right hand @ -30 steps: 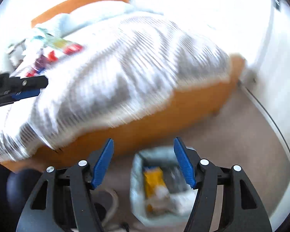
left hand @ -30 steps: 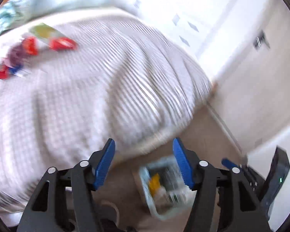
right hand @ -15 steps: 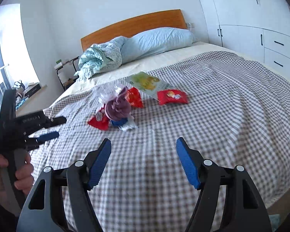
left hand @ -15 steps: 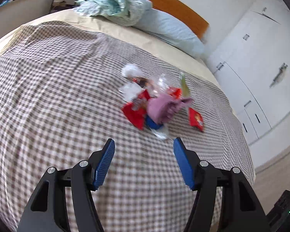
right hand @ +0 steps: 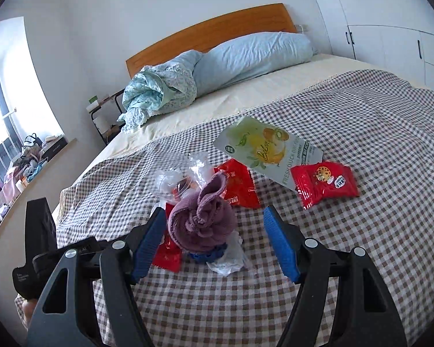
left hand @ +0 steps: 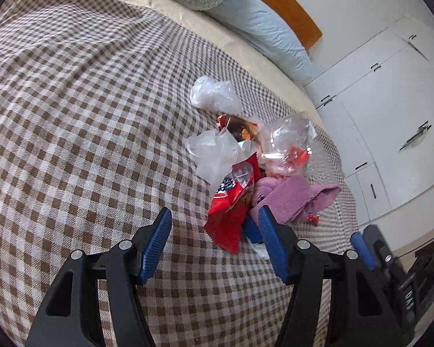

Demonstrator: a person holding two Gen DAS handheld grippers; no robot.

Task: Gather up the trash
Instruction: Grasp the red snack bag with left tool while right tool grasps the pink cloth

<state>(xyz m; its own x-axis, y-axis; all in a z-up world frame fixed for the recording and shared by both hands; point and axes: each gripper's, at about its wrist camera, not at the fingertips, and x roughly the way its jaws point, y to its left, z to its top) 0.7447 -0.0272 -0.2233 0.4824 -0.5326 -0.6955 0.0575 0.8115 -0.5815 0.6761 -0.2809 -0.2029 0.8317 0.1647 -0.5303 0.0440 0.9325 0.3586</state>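
One bed (right hand: 361,110) carries the trash, heaped around a purple cloth (right hand: 202,222). Only the right view shows the green pouch (right hand: 267,150) and cookie packet (right hand: 324,185) beyond the cloth; only the left shows crumpled white plastic (left hand: 214,95) behind it. Left gripper (left hand: 214,243) and right gripper (right hand: 214,240) fingers are spread, pinching nothing.

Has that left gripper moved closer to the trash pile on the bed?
Yes. The left gripper has come up to the trash pile; half a second ago checked bedspread lay between them.
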